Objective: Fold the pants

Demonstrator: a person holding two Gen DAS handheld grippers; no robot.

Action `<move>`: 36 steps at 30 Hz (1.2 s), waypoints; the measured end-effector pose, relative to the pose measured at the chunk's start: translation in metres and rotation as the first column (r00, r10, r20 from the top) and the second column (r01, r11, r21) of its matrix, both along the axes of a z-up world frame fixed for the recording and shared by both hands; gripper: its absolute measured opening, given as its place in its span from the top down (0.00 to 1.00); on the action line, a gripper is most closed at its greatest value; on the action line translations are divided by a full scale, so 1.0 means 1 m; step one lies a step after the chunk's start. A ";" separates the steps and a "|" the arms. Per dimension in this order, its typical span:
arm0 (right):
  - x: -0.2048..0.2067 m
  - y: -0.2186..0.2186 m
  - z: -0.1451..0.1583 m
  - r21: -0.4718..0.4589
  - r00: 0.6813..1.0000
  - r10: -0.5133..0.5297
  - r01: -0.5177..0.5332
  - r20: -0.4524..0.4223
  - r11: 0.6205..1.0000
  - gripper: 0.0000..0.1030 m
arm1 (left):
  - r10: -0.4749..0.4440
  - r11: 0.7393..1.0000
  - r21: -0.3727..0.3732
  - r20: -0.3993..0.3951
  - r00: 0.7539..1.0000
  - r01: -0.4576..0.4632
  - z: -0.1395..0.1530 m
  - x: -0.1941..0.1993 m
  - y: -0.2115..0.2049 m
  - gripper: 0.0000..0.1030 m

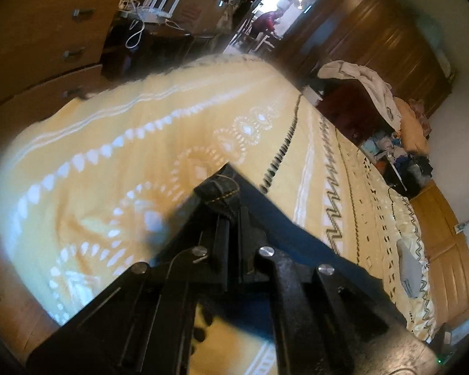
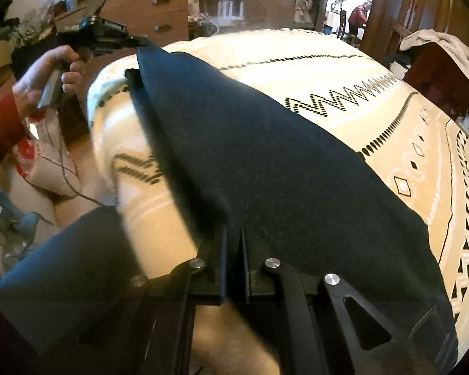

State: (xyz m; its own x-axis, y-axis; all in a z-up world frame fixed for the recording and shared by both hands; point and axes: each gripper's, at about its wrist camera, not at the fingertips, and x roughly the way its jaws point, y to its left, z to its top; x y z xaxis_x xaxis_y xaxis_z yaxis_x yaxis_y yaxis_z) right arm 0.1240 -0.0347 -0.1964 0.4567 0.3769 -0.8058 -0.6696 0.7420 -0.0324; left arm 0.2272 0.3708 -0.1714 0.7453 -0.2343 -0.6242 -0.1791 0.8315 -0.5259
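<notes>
Hidden under the dark pants (image 2: 265,162) — much of the patterned bedspread (image 2: 344,72); blurred at lower left — its near edge, pants' lower hem cut off.

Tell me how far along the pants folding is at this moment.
Early stage. Done: both grippers have hold of the dark pants. In hand: the left gripper pinches one edge, the right gripper another, with the cloth stretched between them above the patterned bedspread. Left: no fold shows yet; the pants have yet to be laid flat and folded.
</notes>
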 end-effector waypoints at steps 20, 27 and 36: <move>-0.007 -0.096 -0.023 0.078 0.958 -0.231 0.247 -0.172 0.966 0.64 | 0.001 0.997 -0.072 -0.055 0.998 -0.005 -0.053 0.006 0.018 0.89; 0.006 -0.099 -0.053 0.048 0.931 -0.246 0.268 -0.270 0.962 0.69 | 0.008 0.993 -0.118 -0.055 0.998 -0.015 -0.056 0.002 0.026 0.88; 0.114 -0.179 -0.005 0.127 0.889 -0.438 0.453 -0.130 0.882 0.71 | 0.076 0.994 -0.071 -0.065 0.995 -0.081 -0.040 -0.039 0.022 0.65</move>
